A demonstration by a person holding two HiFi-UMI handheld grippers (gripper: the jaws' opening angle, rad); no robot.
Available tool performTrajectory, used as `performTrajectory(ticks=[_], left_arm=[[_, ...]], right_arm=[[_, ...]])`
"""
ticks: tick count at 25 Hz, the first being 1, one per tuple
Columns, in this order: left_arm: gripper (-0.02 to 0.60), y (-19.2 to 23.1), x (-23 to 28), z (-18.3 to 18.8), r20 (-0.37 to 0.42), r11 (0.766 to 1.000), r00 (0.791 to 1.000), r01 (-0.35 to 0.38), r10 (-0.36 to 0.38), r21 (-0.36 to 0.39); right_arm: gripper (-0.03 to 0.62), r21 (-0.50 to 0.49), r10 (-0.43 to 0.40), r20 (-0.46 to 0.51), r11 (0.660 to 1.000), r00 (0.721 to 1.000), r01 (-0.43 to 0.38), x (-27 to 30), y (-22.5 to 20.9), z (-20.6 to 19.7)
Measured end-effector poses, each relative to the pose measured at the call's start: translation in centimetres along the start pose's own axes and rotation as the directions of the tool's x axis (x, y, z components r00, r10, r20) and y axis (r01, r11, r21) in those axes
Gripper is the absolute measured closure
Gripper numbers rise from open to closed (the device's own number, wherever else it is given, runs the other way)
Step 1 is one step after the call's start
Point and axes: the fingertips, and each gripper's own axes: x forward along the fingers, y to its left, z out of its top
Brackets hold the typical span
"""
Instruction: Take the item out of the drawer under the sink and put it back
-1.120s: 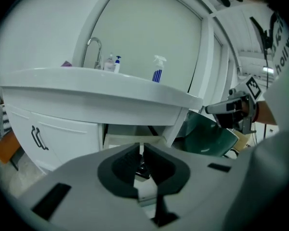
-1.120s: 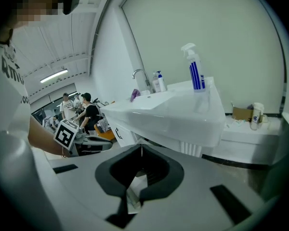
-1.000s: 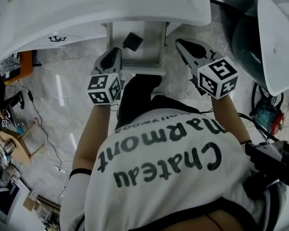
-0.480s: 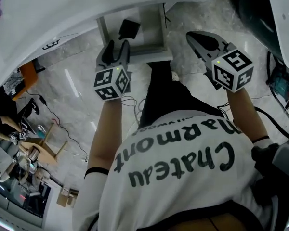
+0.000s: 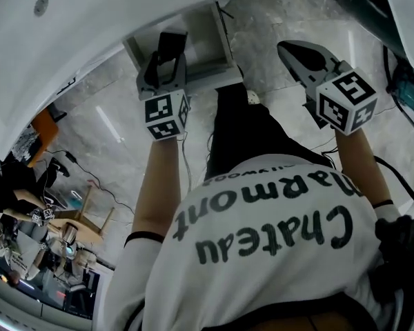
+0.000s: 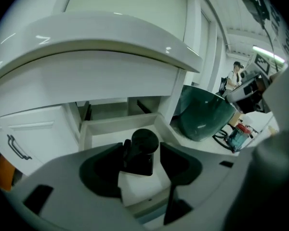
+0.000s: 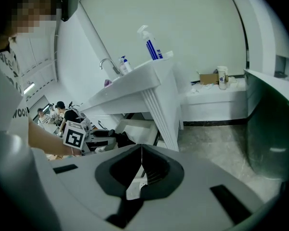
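**Setting.** Washroom with a grey marbled tile floor. A white sink overhangs an open white drawer.

**Right gripper**. Nearest, held out to the right over bare floor, well apart from the drawer. The jaws are closed together with nothing between them.

**Left gripper**. Tilted down into the drawer mouth. The jaws stand wide and have just been opening. The item sits in the gap between them, but neither pad appears to press on it, so it is not gripped.

**Item**. Small and black, with a round head on a squarer body. It stands upright on the drawer floor towards the near end, so it is not yet taken out.
- Handling, by judgement: rigid and probably light, with a matt, plastic-looking surface that is unlikely to be fragile.
- It stands free, so a nudge from one jaw alone could tip it.
- Best hold: across the flat sides of the body, below the round head, where the pads can seat squarely. The curved head would likely slip.

**Beyond, far right.** A dark green tub stands beside the sink pedestal.
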Motion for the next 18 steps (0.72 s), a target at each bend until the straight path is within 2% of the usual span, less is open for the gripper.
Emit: performTrajectory(ticks=[3, 7, 11, 15, 18], left_arm=[[0.360, 0.2, 0.9, 0.3, -0.022, 0.999, 0.999, -0.025, 0.025, 0.029], [0.362, 0.2, 2.1, 0.5, -0.057, 0.990, 0.997, -0.046, 0.054, 0.135], [0.362, -0.1, 2.7, 1.0, -0.066, 0.989, 0.997, -0.032, 0.042, 0.143], [0.437, -0.4, 3.4, 1.5, -0.065, 0.982, 0.997, -0.019, 0.031, 0.189], [0.443, -0.4, 3.6, 1.6, -0.061, 0.982, 0.998, -0.020, 0.032, 0.185]], right_arm=[[0.582, 0.019, -0.024, 0.007, 1.000, 1.000, 0.024, -0.5, -0.5, 0.3], [0.583, 0.022, -0.042, 0.018, 0.999, 0.999, 0.042, -0.5, -0.6, 0.8], [0.582, 0.013, -0.041, 0.019, 0.999, 0.999, 0.041, -0.6, -0.4, 1.4], [0.582, 0.009, -0.035, 0.022, 0.999, 0.999, 0.035, -0.4, -0.3, 2.3], [0.582, 0.000, -0.028, 0.028, 1.000, 0.999, 0.028, -0.2, -0.1, 2.9]])
